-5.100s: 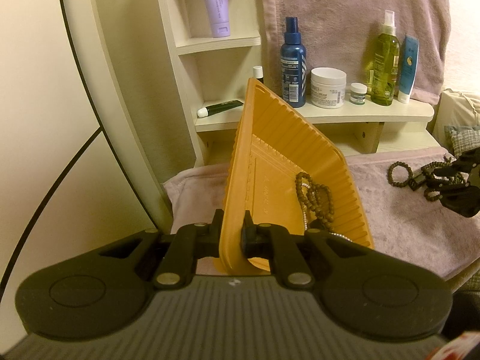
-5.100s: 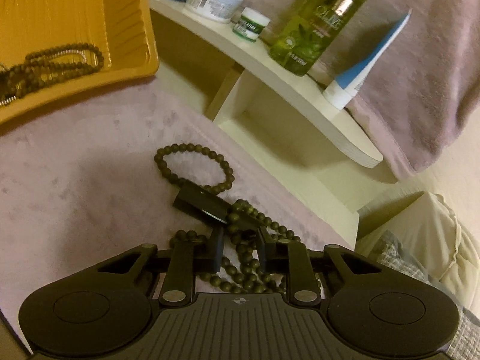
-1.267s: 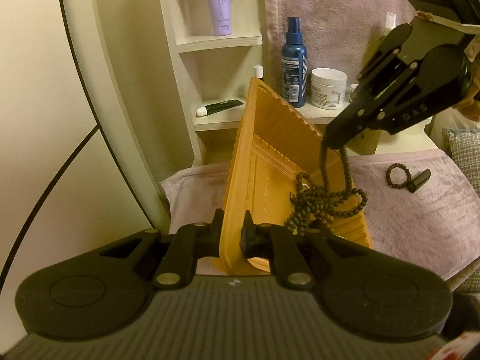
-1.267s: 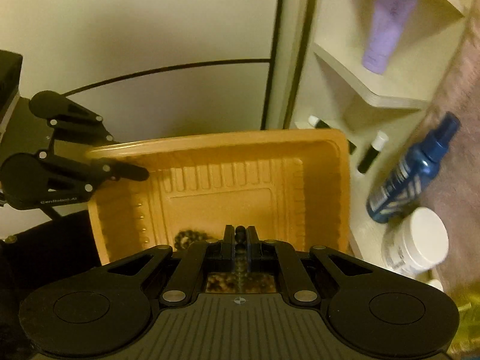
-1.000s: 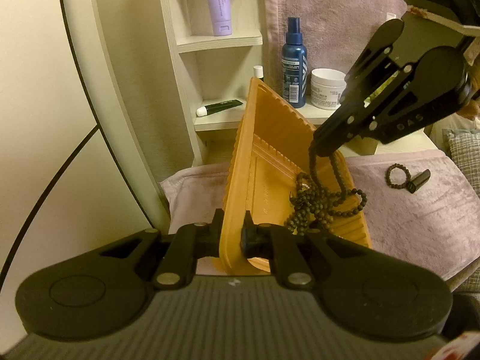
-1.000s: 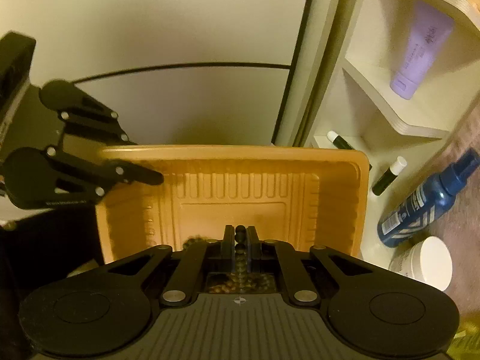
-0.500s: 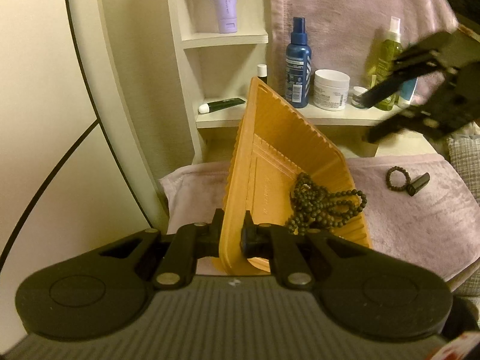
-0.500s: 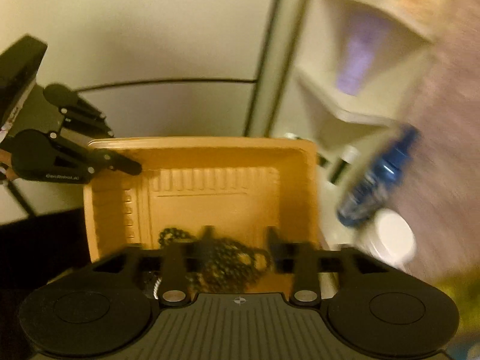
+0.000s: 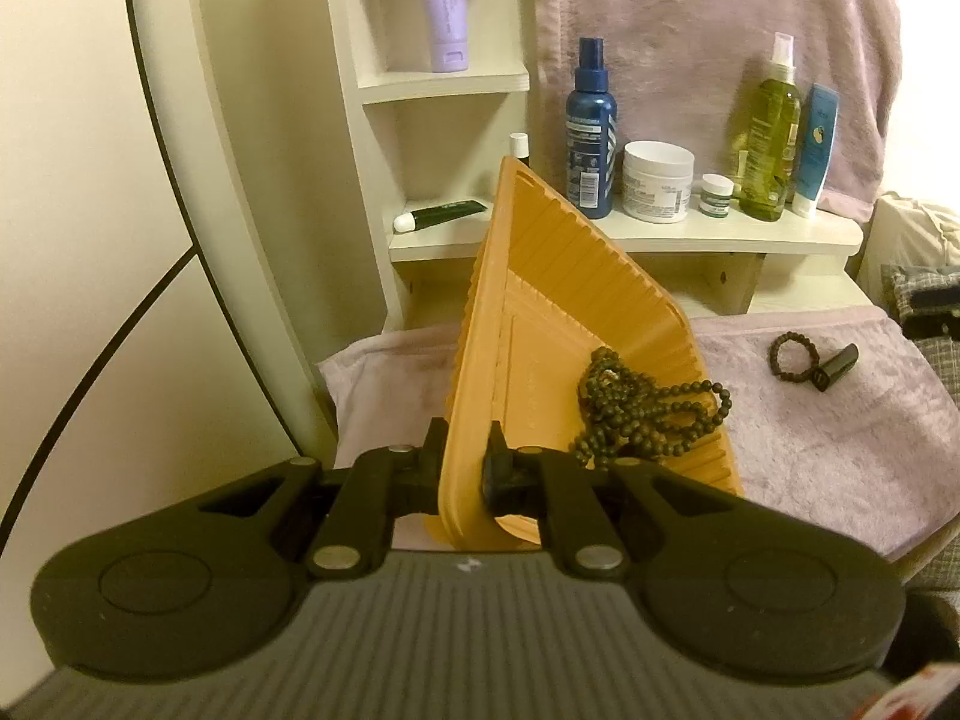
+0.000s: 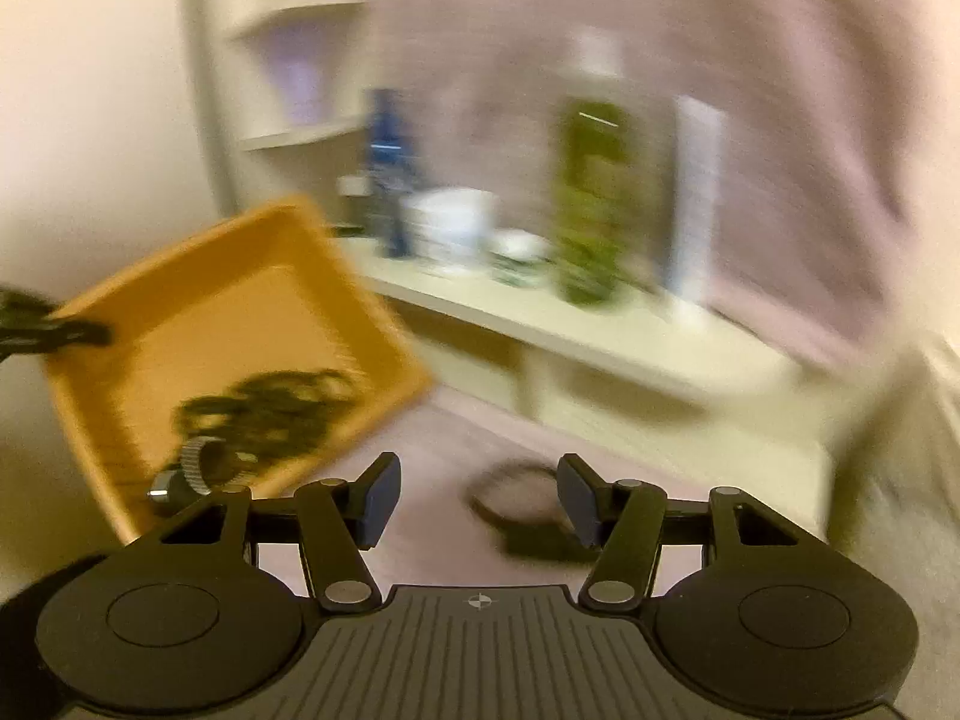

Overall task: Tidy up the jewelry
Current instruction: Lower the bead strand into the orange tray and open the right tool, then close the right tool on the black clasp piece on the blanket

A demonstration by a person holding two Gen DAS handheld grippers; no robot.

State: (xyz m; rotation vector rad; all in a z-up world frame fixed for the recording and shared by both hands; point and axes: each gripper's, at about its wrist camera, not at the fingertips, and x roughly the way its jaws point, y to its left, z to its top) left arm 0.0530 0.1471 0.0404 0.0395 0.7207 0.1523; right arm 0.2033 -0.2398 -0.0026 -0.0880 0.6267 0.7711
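My left gripper is shut on the near rim of an orange ribbed tray and holds it tilted. A pile of dark bead necklaces lies in the tray's lower corner. A small bead bracelet with a black clip lies on the pink towel to the right. My right gripper is open and empty above the towel, with the bracelet blurred between its fingers. The tray with beads and a silver chain is at its left.
A cream shelf behind the tray holds a blue spray bottle, a white jar, a small jar, a green bottle and a blue tube. A purple tube stands on a higher shelf.
My right gripper let go of the bead necklace into the tray, opened, and swung away to the right toward the bracelet. The left gripper still holds the tray.
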